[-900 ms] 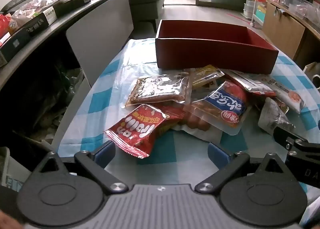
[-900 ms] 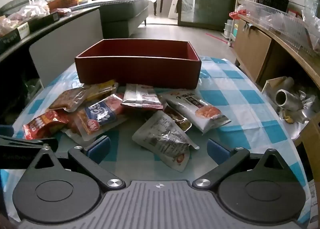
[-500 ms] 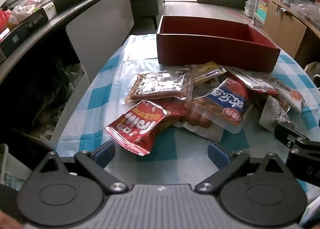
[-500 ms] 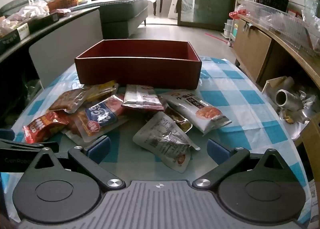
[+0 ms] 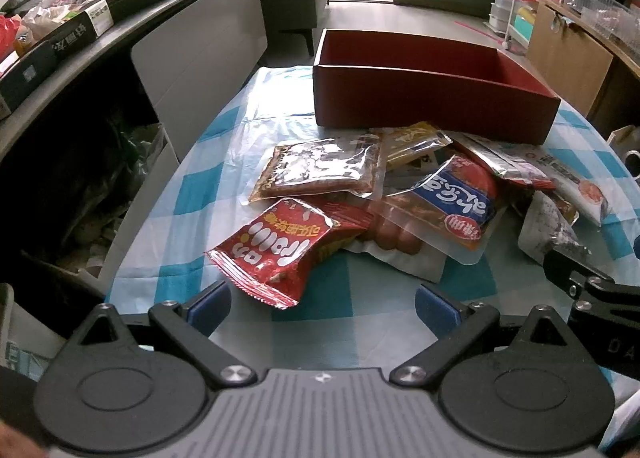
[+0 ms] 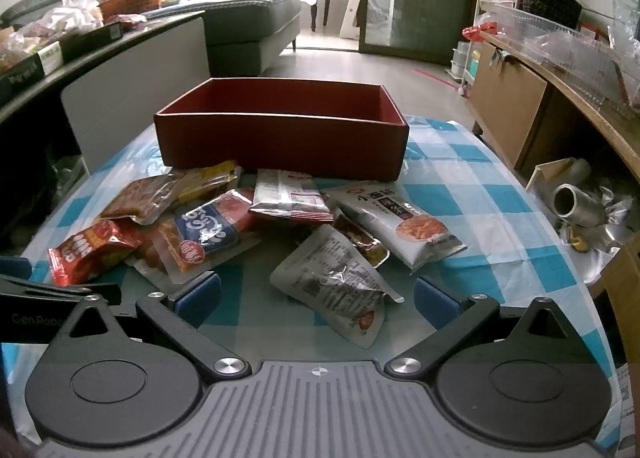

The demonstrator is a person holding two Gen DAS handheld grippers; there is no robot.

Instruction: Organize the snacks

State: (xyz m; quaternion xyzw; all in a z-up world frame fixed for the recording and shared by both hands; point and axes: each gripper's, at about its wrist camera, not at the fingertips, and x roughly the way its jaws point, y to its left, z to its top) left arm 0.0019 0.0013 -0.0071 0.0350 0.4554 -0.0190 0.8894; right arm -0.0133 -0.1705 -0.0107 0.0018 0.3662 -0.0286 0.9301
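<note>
A red open box [image 5: 432, 98] [image 6: 280, 138] stands at the far side of a blue-checked table. Several snack packets lie in a pile in front of it. A red packet [image 5: 276, 254] [image 6: 88, 254] is nearest my left gripper [image 5: 322, 306], which is open and empty just short of it. A grey crumpled packet [image 6: 336, 282] [image 5: 544, 230] lies just ahead of my right gripper [image 6: 316, 298], also open and empty. A blue-and-orange sausage packet [image 5: 452, 206] [image 6: 208, 238], a clear brown packet [image 5: 320, 170] and a white noodle packet [image 6: 400, 222] lie between.
A grey counter [image 5: 120, 38] with boxes and bags runs along the left. A wooden shelf unit [image 6: 560, 106] stands on the right, with metal cans [image 6: 580, 202] below it. The table edge [image 5: 132, 242] falls away at the left. A sofa [image 6: 256, 22] lies behind.
My left gripper has risen a little and tilted down, so the packets and box sit lower in its view. The right gripper has moved slightly toward the grey packet.
</note>
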